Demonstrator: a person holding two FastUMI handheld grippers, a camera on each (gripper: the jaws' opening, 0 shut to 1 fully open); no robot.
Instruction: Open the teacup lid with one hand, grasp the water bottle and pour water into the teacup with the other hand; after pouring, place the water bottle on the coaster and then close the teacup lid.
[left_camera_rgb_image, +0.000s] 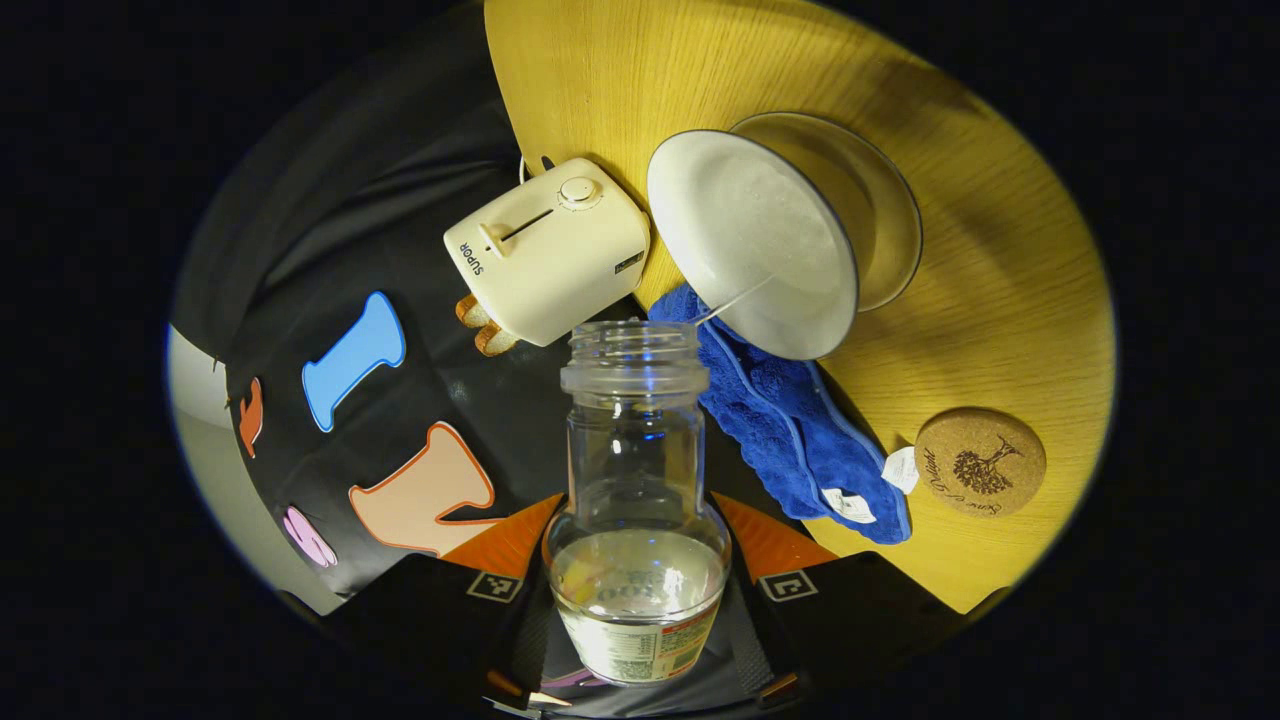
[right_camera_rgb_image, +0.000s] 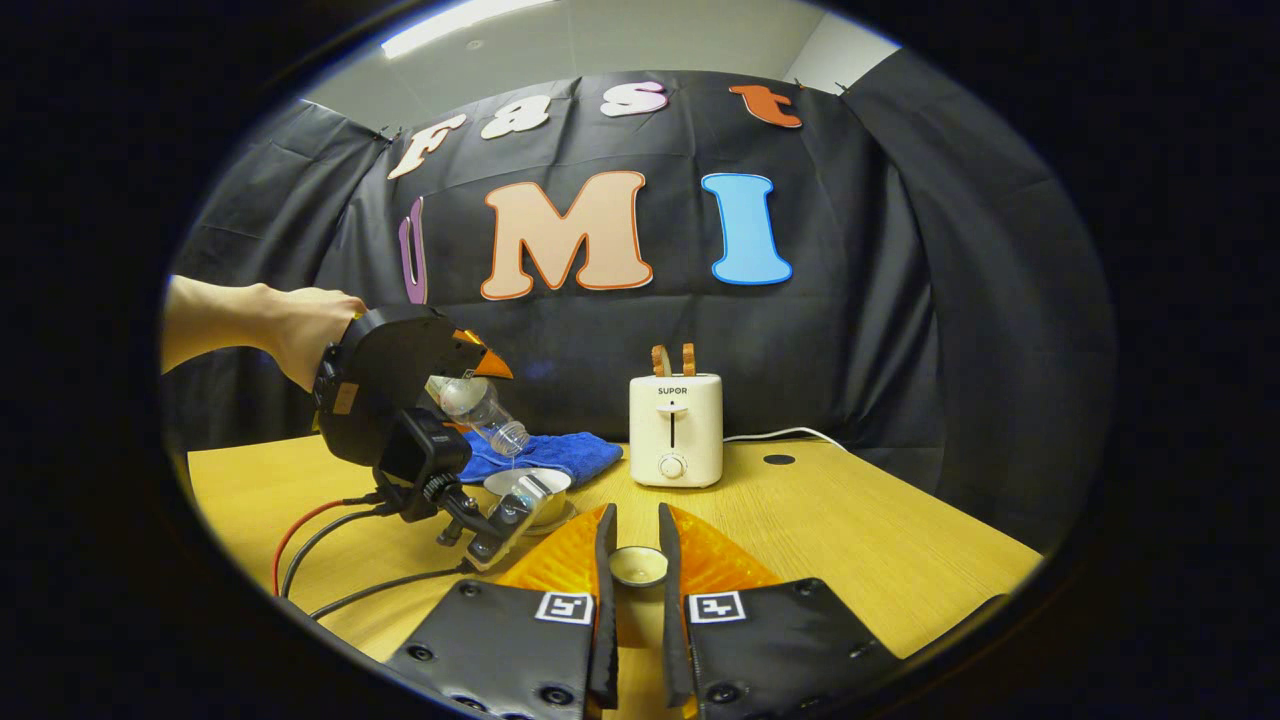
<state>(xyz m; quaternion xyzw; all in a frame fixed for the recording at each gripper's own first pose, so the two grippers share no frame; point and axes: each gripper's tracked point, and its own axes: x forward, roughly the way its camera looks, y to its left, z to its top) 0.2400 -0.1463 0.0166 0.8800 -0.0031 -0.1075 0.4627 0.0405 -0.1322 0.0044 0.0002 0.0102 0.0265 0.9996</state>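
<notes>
My left gripper (left_camera_rgb_image: 638, 520) is shut on a clear, uncapped water bottle (left_camera_rgb_image: 637, 500) that is partly full. The bottle is tipped toward the white teacup (left_camera_rgb_image: 750, 250) on its glass saucer (left_camera_rgb_image: 885, 215), and a thin stream runs from its mouth into the cup. A round cork coaster (left_camera_rgb_image: 980, 462) lies bare on the wooden table. In the right gripper view a hand holds the left gripper (right_camera_rgb_image: 478, 372) with the tilted bottle (right_camera_rgb_image: 485, 412) over the teacup (right_camera_rgb_image: 527, 485). My right gripper (right_camera_rgb_image: 635, 515) is shut on the small round teacup lid (right_camera_rgb_image: 638, 565), held low over the table.
A cream toaster (right_camera_rgb_image: 675, 430) with bread in its slots stands at the back of the table (right_camera_rgb_image: 850, 530). A blue towel (right_camera_rgb_image: 545, 452) lies behind the cup, between it and the toaster. Red and black cables (right_camera_rgb_image: 320, 540) trail over the table's left side.
</notes>
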